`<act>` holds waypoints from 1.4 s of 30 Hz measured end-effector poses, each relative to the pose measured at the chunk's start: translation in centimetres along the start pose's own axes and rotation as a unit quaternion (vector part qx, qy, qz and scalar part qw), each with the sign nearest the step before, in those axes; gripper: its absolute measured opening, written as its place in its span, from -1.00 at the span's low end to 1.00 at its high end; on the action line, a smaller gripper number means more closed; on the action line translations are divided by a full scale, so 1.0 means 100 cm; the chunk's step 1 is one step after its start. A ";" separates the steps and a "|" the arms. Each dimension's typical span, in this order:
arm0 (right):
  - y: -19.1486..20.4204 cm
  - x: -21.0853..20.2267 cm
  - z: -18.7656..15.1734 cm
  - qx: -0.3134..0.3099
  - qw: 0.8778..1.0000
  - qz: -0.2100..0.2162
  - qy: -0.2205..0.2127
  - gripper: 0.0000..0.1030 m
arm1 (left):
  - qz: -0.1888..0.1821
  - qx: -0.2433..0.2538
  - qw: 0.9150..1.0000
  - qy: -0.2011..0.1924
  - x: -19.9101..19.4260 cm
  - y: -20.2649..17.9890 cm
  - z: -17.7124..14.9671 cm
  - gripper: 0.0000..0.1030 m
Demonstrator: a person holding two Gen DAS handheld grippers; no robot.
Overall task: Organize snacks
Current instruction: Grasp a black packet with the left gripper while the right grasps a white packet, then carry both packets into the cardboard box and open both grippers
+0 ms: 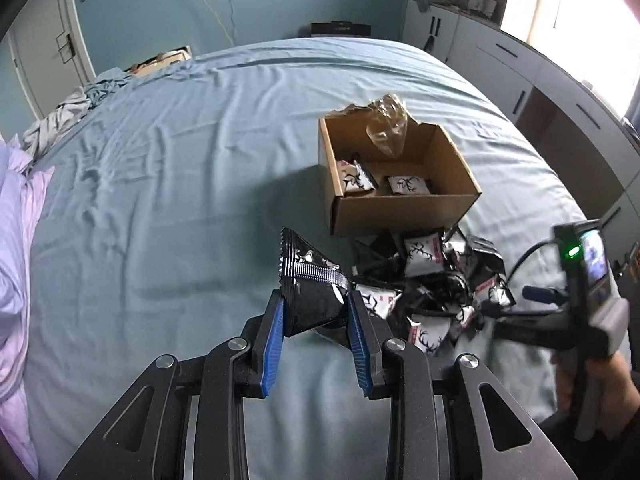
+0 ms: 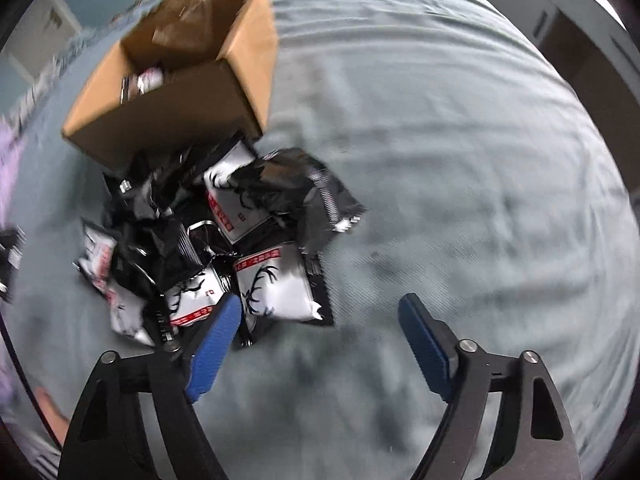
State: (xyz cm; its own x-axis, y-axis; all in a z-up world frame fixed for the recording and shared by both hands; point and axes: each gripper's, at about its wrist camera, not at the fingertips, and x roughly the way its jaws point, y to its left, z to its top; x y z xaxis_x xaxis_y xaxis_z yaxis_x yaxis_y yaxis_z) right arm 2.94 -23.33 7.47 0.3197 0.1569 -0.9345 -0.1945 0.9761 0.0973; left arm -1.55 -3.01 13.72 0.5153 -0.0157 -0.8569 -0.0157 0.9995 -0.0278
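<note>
Left hand-held gripper: blue pads clamped on a black snack packet, one pad on each side of it, the packet's crimped, serrated end sticking up and forward, lifted clear of the bed. Right hand-held gripper: spread wide, nothing between the blue pads; its left pad overlaps the near edge of the snack pile in the wrist view, its right pad hangs over bare sheet. Whether the pad touches a packet cannot be told; that view is blurred. From the left wrist camera the right tool shows at far right, a small screen and a green light on its body, the person's hand around the grip. The pile lies on the blue sheet just in front of the cardboard box, packets heaped and overlapping, some white-faced with a black antler mark and a red strip, others showing black backs; the farthest ones lie against the box's near wall. The box is open at the top, standing on the bed right of centre. Inside, two antler packets are visible, one on the floor of the box and one leaning at the left wall, and a crumpled clear plastic bag sticks up at the back wall. Beyond: wrinkled sheet, lilac bedding at the left edge, white cabinets along the right under a bright window.
</note>
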 end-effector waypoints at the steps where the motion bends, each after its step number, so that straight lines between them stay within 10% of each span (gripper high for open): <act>1: 0.008 0.005 0.000 -0.019 1.000 -0.013 0.000 0.53 | 0.004 0.002 1.000 -0.001 0.000 0.000 0.000 -0.43; 15: 0.023 -0.010 -0.008 -0.025 0.998 0.033 -0.055 -0.52 | 0.024 -0.002 1.000 0.000 0.005 0.007 -0.001 -0.42; 29: -0.023 -0.103 -0.033 0.087 0.970 0.117 -0.196 -0.56 | 0.040 -0.011 0.999 -0.002 0.005 0.013 -0.002 -0.41; 42: -0.039 -0.090 -0.023 0.086 0.955 0.161 -0.235 -0.56 | 0.023 0.011 1.000 -0.006 0.034 0.001 0.040 -0.41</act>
State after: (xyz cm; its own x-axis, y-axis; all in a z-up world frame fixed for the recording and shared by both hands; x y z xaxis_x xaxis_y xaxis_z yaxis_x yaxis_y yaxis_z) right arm -1.33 -28.92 14.73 0.6572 0.4634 -0.5945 -0.2104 0.8701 0.4457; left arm 3.60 -2.84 12.83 0.5254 0.0298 -0.8503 -0.0205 0.9995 0.0224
